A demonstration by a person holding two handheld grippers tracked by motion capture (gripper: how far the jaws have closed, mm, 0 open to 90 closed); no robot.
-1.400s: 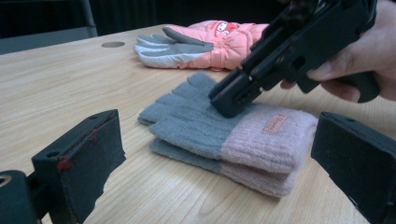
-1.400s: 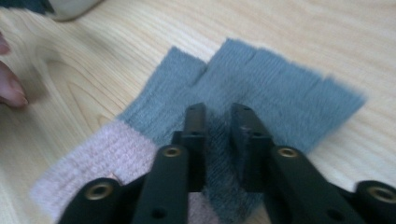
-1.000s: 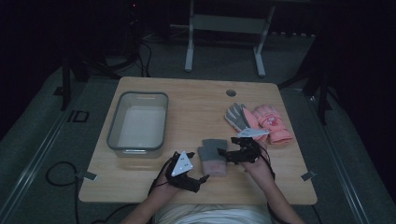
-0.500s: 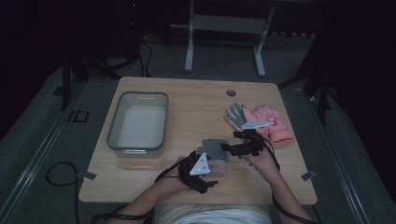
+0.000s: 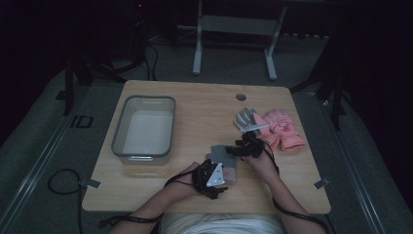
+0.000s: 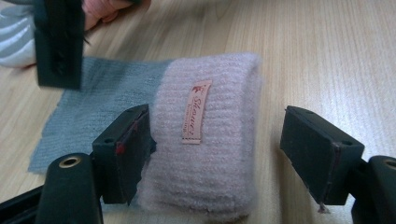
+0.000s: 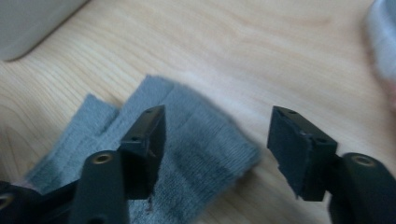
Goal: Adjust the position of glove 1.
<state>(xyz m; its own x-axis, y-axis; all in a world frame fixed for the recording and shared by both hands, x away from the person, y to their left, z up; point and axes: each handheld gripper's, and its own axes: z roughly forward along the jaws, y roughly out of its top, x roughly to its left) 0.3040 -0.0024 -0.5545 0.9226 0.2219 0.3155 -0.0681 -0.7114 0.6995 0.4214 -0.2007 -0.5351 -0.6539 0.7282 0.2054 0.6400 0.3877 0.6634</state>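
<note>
A knitted piece lies flat on the wooden table [image 5: 195, 102] near its front middle, with a grey body [image 5: 220, 154] and a thick pink cuff [image 6: 205, 140] that bears a small sewn label. My left gripper [image 6: 219, 149] is open, low over the table, one jaw on each side of the pink cuff. It appears at the piece's near end in the high view [image 5: 212, 178]. My right gripper [image 7: 219, 144] is open just above the grey end [image 7: 187, 149], and in the high view it sits at the far right corner of the piece [image 5: 243, 146].
A grey plastic bin [image 5: 143, 131] stands empty on the left half of the table. A pair of pink gloves [image 5: 285, 129] and a grey-white glove [image 5: 246, 118] lie to the right, just behind my right hand. A round hole [image 5: 240, 96] sits near the far edge.
My left gripper has moved right and forward until its jaws stand around the pink cuff. My right gripper has come left from the gloves to the grey end.
</note>
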